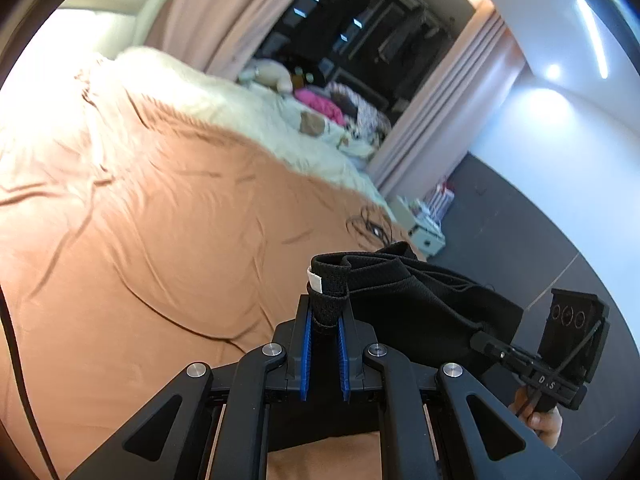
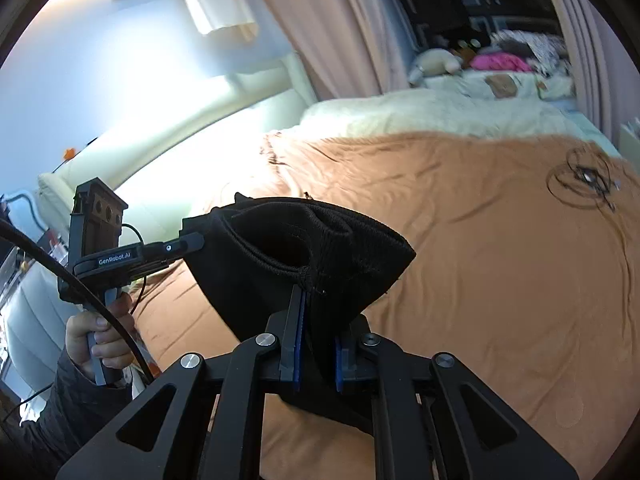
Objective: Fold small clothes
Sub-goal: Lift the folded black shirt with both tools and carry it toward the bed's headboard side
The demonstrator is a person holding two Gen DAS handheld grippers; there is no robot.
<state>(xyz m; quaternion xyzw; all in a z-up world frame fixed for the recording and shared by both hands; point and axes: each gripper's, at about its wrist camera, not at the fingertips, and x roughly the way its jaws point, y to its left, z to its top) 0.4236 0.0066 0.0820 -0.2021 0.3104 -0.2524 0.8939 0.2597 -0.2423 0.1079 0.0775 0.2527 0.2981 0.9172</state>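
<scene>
A small black garment [image 1: 420, 304] with an elastic waistband and a white label hangs in the air above the brown bedspread [image 1: 160, 220], stretched between both grippers. In the left wrist view my left gripper [image 1: 325, 312] is shut on the waistband end by the label. The right gripper [image 1: 482, 342] pinches the far end at the right, with a hand under it. In the right wrist view my right gripper [image 2: 316, 300] is shut on a bunched edge of the garment [image 2: 300, 240], whose waistband gapes open. The left gripper [image 2: 194, 242] grips the opposite side.
A cream blanket [image 2: 420, 112] lies across the far part of the bed, with a soft toy and pink clothes [image 2: 496, 62] behind it. A coiled black cable [image 2: 584, 180] rests on the bedspread. Curtains, a pale headboard [image 2: 180, 128] and boxes on the dark floor [image 1: 424, 224] surround the bed.
</scene>
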